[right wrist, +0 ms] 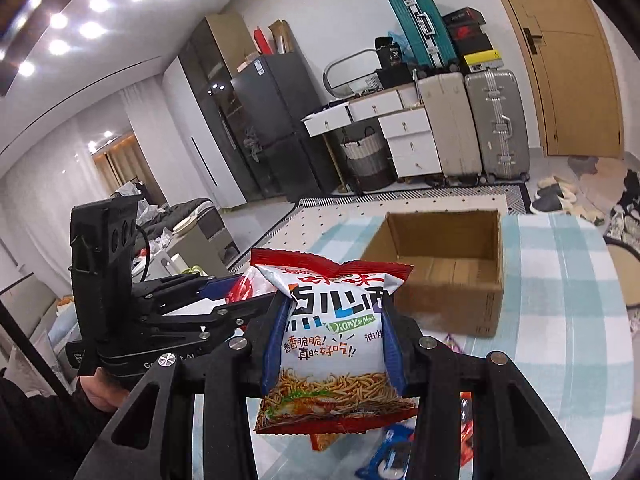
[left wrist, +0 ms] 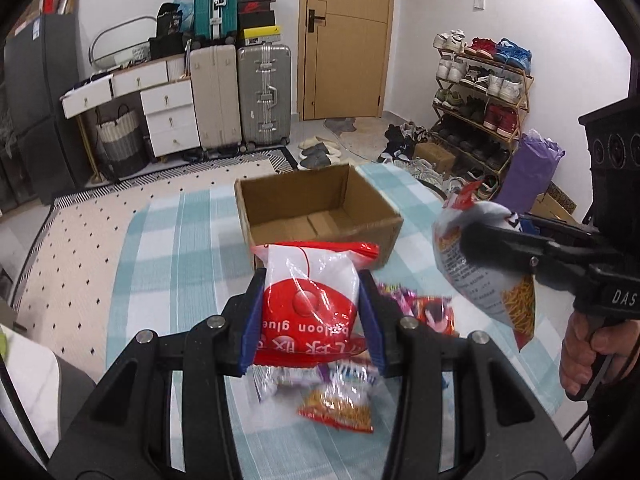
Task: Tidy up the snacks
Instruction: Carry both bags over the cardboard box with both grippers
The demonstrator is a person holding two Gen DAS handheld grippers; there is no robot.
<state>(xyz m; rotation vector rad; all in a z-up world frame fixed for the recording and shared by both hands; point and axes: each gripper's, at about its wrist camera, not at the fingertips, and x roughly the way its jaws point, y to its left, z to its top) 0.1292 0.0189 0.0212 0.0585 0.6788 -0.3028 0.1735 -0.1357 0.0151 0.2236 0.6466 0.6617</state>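
My left gripper (left wrist: 312, 312) is shut on a red and white snack bag (left wrist: 310, 280) and holds it above the table, just short of an open, empty cardboard box (left wrist: 320, 216). My right gripper (right wrist: 332, 344) is shut on a white noodle snack bag (right wrist: 334, 336), also held in the air in front of the box (right wrist: 444, 276). The right gripper and its bag (left wrist: 486, 268) show at the right of the left wrist view. The left gripper (right wrist: 224, 300) shows at the left of the right wrist view.
Several loose snack packets (left wrist: 340, 396) lie on the blue and white checked tablecloth (left wrist: 168, 280) under the grippers; some show in the right wrist view (right wrist: 388, 460). Suitcases (left wrist: 240, 96), a white desk (left wrist: 132, 84) and a shoe rack (left wrist: 480, 96) stand beyond the table.
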